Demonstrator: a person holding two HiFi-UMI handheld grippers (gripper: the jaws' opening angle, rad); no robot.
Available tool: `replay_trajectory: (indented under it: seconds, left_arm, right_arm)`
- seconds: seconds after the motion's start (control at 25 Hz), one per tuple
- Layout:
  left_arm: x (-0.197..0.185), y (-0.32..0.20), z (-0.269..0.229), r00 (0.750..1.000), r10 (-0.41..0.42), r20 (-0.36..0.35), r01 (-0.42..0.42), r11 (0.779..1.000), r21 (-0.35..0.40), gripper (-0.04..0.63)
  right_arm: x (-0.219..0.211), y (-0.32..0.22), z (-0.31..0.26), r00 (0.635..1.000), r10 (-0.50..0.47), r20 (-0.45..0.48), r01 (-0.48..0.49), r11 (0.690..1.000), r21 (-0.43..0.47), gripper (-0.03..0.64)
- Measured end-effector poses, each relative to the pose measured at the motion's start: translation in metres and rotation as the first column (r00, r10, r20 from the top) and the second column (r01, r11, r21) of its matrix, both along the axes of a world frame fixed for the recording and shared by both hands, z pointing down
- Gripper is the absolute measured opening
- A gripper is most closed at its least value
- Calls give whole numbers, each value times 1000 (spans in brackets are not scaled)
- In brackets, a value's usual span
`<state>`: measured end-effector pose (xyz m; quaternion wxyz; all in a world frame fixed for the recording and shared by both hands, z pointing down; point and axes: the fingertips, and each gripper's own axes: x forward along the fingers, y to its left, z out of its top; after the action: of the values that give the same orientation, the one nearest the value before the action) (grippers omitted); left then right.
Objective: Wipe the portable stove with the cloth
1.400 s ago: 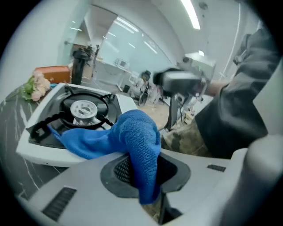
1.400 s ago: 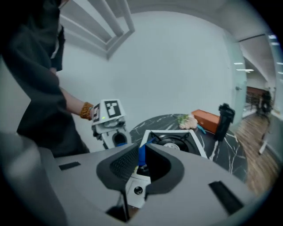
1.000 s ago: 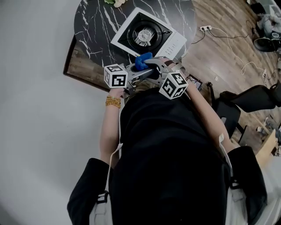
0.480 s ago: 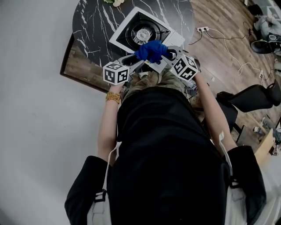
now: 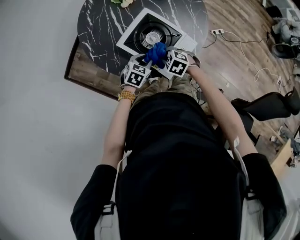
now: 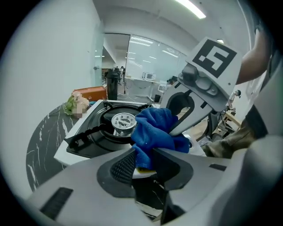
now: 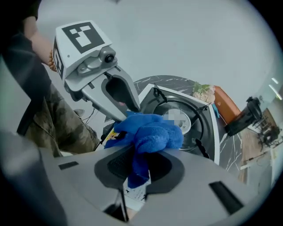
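The white portable stove (image 5: 136,40) with its black burner well sits on the round marble table (image 5: 98,28). A blue cloth (image 5: 156,53) hangs bunched just over the stove's near edge, held between both grippers. In the left gripper view the cloth (image 6: 154,132) fills the gap of my left gripper (image 6: 143,160), whose jaws have just been closing on it. In the right gripper view a fold of the cloth (image 7: 148,134) runs down through my right gripper (image 7: 139,165), whose jaws have also just closed further and pinch it. The burner (image 6: 123,121) lies just beyond the cloth.
A small bunch of flowers (image 5: 123,3) and an orange box (image 6: 90,93) sit at the table's far side. Cables (image 5: 243,42) trail over the wooden floor to the right, near a black chair (image 5: 274,105). The person's legs are close to the table edge.
Both grippers have come down and drawn together over the stove's near edge. The cloth, spread between them half a second ago, is now bunched tightly between the two.
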<state>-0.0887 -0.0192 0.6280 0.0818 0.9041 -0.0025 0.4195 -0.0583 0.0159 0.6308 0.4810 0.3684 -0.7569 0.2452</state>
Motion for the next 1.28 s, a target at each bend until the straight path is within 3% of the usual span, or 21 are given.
replay_trajectory:
  seconds: [0.12, 0.24, 0.28, 0.36, 0.44, 0.48, 0.56, 0.6, 0.68, 0.76, 0.84, 0.92, 1.04, 1.08, 1.16, 1.28]
  left_arm:
    - [10, 2, -1, 1000, 5, -10, -4, 999, 48, 112]
    - [17, 7, 0, 999, 32, -1, -32, 999, 42, 104]
    - [18, 8, 0, 999, 39, 4, -39, 999, 37, 103]
    - [17, 8, 1, 999, 39, 9, -39, 999, 32, 97]
    - [18, 10, 1, 999, 37, 12, -38, 999, 27, 69]
    - [19, 12, 1, 999, 38, 11, -38, 999, 22, 55]
    - [19, 15, 2, 999, 41, 5, -41, 999, 11, 39]
    - [19, 16, 2, 999, 43, 5, -43, 999, 4, 37]
    - [18, 16, 2, 999, 41, 8, -41, 999, -12, 37]
    - [18, 19, 1, 999, 37, 1, -37, 999, -35, 35]
    - [18, 22, 3, 999, 39, -7, -39, 998, -49, 34]
    - [15, 22, 4, 999, 35, 0, -35, 998, -49, 34]
    - [15, 21, 3, 998, 60, 0, -60, 997, -37, 34]
    - [14, 22, 1, 998, 67, -17, -68, 997, -36, 35]
    - [12, 21, -15, 990, 78, -119, -82, 996, -24, 37]
    - [15, 27, -61, 938, 98, -332, -134, 987, -87, 37]
  right_arm:
    - [-7, 5, 2, 995, -94, -39, 95, 995, 26, 57]
    - [-18, 22, 2, 982, -189, -13, 189, 982, -4, 57]
    - [-20, 25, 2, 983, -182, 17, 182, 983, -25, 57]
    - [-15, 18, 2, 996, -46, 71, 50, 997, -57, 58]
    - [-6, 5, 1, 992, 117, 45, -116, 993, -34, 58]
    - [-5, 4, 1, 991, 136, 1, -136, 991, 3, 58]
    - [-12, 11, 5, 996, 69, -52, -66, 996, 54, 51]
    - [-14, 14, 5, 999, 41, -27, -39, 998, 42, 51]
    - [-7, 9, 3, 996, 84, 37, -85, 996, 13, 52]
    - [0, 0, 1, 989, 147, 17, -147, 989, 29, 52]
    - [-5, 3, 3, 995, 95, 0, -95, 995, 24, 51]
    - [-15, 13, 3, 994, 27, 107, -23, 999, -39, 52]
    - [-21, 26, -7, 944, 0, 330, 34, 995, -98, 52]
    - [-19, 26, -16, 925, 7, 381, 20, 997, -69, 54]
    - [-8, 17, -43, 892, 40, 451, -75, 995, 60, 55]
    - [9, 12, -95, 881, 24, 472, -178, 942, 284, 57]
